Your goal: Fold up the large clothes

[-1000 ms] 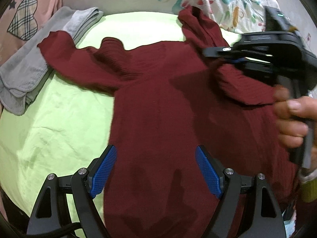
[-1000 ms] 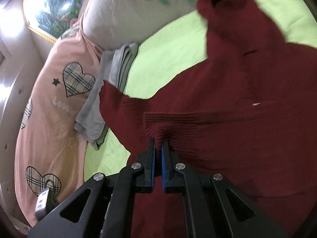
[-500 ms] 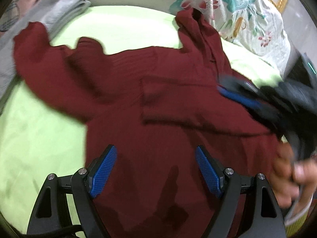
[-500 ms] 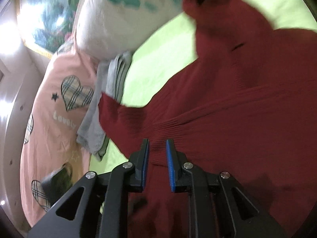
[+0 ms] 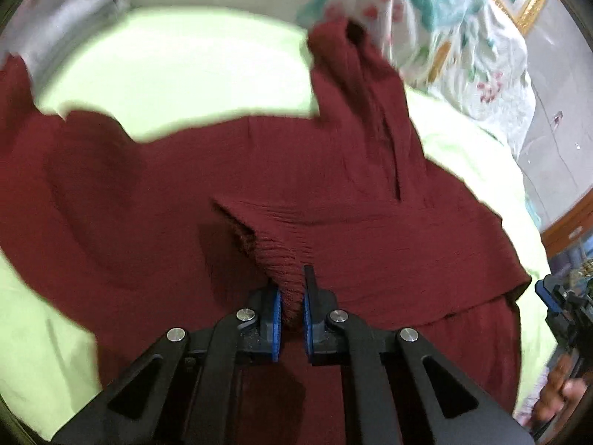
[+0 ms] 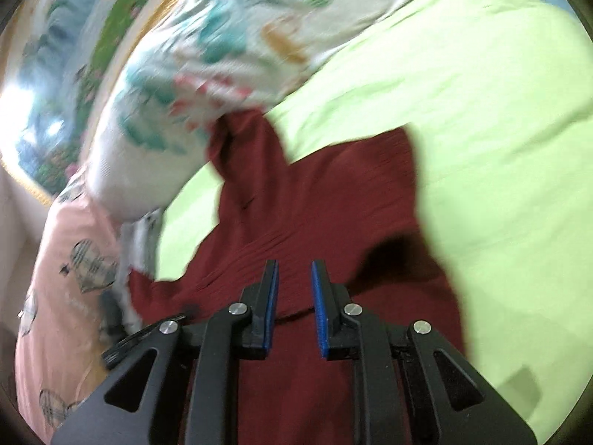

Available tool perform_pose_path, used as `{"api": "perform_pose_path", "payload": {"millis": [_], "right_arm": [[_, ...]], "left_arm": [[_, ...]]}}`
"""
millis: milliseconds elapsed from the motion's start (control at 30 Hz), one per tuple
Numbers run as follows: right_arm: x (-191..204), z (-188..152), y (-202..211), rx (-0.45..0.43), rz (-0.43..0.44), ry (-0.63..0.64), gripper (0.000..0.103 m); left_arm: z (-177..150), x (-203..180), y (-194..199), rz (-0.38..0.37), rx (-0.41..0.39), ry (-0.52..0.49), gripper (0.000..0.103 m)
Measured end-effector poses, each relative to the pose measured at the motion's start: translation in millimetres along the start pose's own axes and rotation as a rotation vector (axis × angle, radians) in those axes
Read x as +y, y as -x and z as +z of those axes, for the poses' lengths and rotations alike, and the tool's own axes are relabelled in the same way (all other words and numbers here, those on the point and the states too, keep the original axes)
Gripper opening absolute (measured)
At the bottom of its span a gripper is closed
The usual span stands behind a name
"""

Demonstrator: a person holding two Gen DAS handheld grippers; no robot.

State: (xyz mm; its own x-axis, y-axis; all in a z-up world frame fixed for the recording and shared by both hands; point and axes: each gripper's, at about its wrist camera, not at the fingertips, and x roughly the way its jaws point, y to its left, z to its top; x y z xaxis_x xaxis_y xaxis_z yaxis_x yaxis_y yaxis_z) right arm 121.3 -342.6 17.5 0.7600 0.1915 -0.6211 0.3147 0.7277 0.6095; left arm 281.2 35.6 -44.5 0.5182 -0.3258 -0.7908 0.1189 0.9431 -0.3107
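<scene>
The left claw (image 5: pixel 291 309) has just been closing, and now its blue pads pinch a ribbed cuff (image 5: pixel 276 259) of the maroon sweater (image 5: pixel 155 200), which a second ago lay untouched between wide-open jaws. The cuff belongs to a sleeve folded across the body, and it bunches up just ahead of the claw's tips. The right claw (image 6: pixel 294 307) gripped that same knit a second ago; its jaws have since parted a little and now stand slightly apart with nothing between them, the sweater lying under and ahead of them. So the sleeve looks handed over from right to left, and the fold seems ready to be carried on by the left side alone. The sweater lies spread on the green bed (image 6: pixel 500 129), its body under both claws and its other sleeve (image 5: pixel 355 85) reaching away ahead of the left claw toward the bedding. By count: one sweater, two claws, one floral pillow (image 6: pixel 207 59) far ahead, one pink quilt (image 6: pixel 63 296) with hearts to the left of the right claw, one grey garment (image 5: pixel 74 11) far ahead-left, blurred.
</scene>
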Motion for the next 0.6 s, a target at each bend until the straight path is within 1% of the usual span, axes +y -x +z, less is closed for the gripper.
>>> {"api": "perform_pose_path", "payload": {"millis": [33,67,100,133,167,200,300,433,467,500,533,600], "right_arm": [[-10.2,6.1,3.7,-0.01,-0.028,-0.013,0.019],[-20.1,12.5,5.7,-0.02,-0.054,-0.029,0.019],[-23.9,17.1,4.9,-0.025,-0.069,-0.037,0.02],[-29.9,22.5,2.1,-0.025,-0.086,-0.043,0.027],[-34.8,28.2,-4.1,-0.018,-0.111,-0.05,0.033],[-38.4,32.0,-9.6,-0.01,-0.121,-0.053,0.041],[-42.3,43.3,-39.5,0.045,-0.127,-0.036,0.042],[-45.9,51.0,-82.9,0.134,-0.198,0.016,0.042],[-45.7,52.2,-90.6,0.151,-0.205,0.04,0.041],[-43.1,53.7,-93.2,0.156,-0.21,0.07,0.016],[-40.4,56.6,-93.8,0.167,-0.213,0.097,0.006],[-43.2,65.1,-84.3,0.143,-0.199,0.104,0.006]], "left_arm": [[1.8,7.6,7.1,0.012,-0.022,0.013,0.007],[5.1,16.8,9.4,0.044,-0.035,0.028,0.007],[5.6,25.7,9.6,0.066,-0.033,0.034,0.007],[6.0,32.7,6.5,0.075,-0.019,0.044,0.007],[5.0,40.1,1.8,0.065,0.007,0.057,0.007],[4.4,42.3,0.0,0.059,0.017,0.057,0.007],[0.3,36.1,0.3,0.067,0.012,0.024,0.008],[1.5,30.5,-0.2,0.067,0.013,0.009,0.008],[0.8,31.5,-0.7,0.068,0.018,0.012,0.008],[0.7,31.9,-0.9,0.066,0.022,0.012,0.008],[-0.6,31.9,1.6,0.063,0.022,0.01,0.008],[1.8,28.4,4.3,0.045,0.012,0.006,0.008]]}}
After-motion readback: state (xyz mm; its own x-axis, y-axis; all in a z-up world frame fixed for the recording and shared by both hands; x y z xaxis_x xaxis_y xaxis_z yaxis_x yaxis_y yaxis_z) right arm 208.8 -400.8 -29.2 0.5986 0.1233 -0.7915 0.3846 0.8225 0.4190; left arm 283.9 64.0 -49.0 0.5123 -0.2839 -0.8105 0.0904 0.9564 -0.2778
